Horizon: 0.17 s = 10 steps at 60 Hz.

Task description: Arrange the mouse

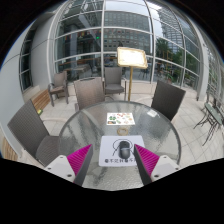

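- The gripper [113,162] hangs above a round glass table [75,135], its two magenta-padded fingers [82,158] spread wide apart with nothing between them.
- A white mat [120,152] with dark print lies on the glass between and just ahead of the fingers.
- The mouse [114,125], a small dark thing, sits on a second white sheet [122,119] beyond the mat; it is too small to tell its long axis or heading.
- Grey chairs [88,92] ring the table; a sign stand [130,59] rises beyond.

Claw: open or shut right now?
Open. The claw holds nothing; its pink pads stand wide apart, the mat showing between them.
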Tool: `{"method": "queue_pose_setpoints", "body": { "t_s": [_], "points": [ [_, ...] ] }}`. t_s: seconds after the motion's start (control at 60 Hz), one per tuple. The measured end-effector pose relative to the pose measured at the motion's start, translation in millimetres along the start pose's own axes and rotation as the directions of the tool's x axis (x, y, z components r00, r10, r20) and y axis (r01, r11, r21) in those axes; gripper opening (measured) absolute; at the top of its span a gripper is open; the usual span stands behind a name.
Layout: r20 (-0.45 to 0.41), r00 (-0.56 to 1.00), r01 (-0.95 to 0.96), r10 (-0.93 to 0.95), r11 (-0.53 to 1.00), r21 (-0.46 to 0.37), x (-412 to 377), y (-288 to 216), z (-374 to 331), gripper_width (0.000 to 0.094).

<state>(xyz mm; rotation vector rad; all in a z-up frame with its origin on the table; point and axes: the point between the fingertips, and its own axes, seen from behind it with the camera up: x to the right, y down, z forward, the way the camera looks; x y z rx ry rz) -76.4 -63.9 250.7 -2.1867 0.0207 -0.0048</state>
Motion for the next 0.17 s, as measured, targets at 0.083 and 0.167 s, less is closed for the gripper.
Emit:
{"method": "queue_pose_setpoints", "body": {
  "t_s": [0.083, 0.167],
  "points": [
    [0.0, 1.0, -0.002, 0.002, 1.0, 0.002, -1.6, 6.0, -7.9, 0.0824],
    [-0.012, 1.0, 0.003, -0.003, 1.0, -0.002, 1.3, 10.1, -13.7, 0.0823]
  ]
}}
